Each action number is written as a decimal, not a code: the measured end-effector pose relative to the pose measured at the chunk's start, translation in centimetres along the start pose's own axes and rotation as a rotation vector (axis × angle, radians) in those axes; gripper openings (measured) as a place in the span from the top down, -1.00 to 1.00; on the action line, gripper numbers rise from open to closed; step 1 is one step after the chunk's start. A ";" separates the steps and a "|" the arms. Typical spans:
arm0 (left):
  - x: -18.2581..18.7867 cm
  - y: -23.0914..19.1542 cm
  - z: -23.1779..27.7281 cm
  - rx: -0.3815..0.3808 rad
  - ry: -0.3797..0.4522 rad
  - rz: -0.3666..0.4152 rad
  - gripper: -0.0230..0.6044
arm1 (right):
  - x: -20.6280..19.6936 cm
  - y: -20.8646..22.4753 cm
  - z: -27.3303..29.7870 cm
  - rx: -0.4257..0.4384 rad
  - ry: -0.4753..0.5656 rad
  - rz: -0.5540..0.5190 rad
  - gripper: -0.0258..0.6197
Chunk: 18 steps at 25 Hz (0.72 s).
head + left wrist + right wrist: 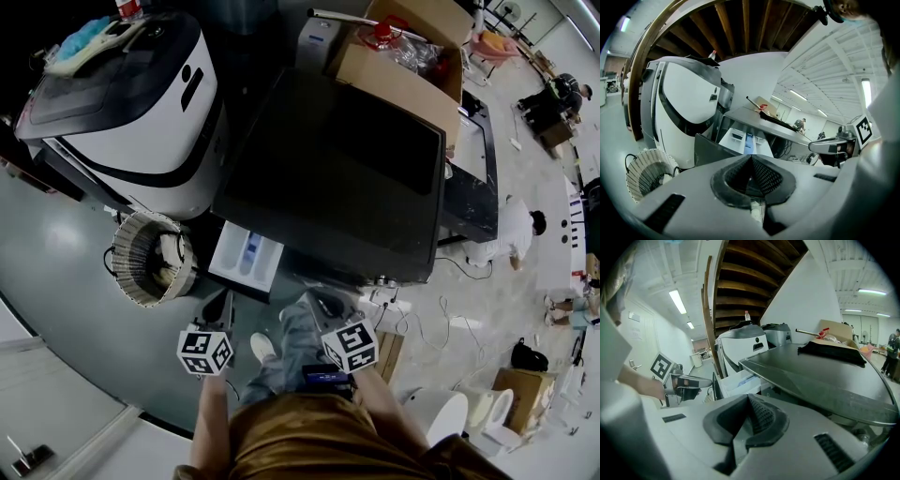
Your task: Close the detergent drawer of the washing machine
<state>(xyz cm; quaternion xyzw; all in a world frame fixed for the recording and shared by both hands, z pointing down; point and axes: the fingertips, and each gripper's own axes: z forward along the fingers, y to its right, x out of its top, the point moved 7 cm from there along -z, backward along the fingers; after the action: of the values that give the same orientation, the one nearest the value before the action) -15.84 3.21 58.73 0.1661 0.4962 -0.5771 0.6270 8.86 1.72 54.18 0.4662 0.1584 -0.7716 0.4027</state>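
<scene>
The dark front-loading washing machine [347, 178] stands in front of me. Its white detergent drawer [246, 258] with a blue compartment is pulled out at the machine's left front. The drawer [743, 139] lies straight ahead in the left gripper view and left of centre, as the drawer [736, 380], in the right gripper view. My left gripper [222, 306] hovers just short of the drawer front, and its pads meet with nothing between them [751, 161]. My right gripper [323, 303] is level with it to the right, below the machine's front, also shut and empty [749, 404].
A white top-loading washer [131, 103] stands left of the dark machine, with a woven basket [150, 258] on the floor beside the drawer. An open cardboard box [403, 56] sits behind. Cables and a power strip [394, 305] lie right of my feet. People [516, 230] work at the right.
</scene>
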 end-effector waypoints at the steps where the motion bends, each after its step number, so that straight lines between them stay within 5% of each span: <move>1: 0.0 0.0 0.0 0.001 0.000 0.000 0.85 | 0.0 0.0 0.0 -0.002 0.001 0.001 0.88; 18: 0.8 -0.1 1.1 -0.011 0.009 -0.008 0.85 | 0.2 0.4 0.2 -0.010 0.001 0.007 0.88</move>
<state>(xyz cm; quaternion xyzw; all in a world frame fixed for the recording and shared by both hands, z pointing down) -15.54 1.91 58.63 0.1632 0.5027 -0.5762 0.6234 9.04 1.28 54.15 0.4652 0.1607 -0.7692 0.4075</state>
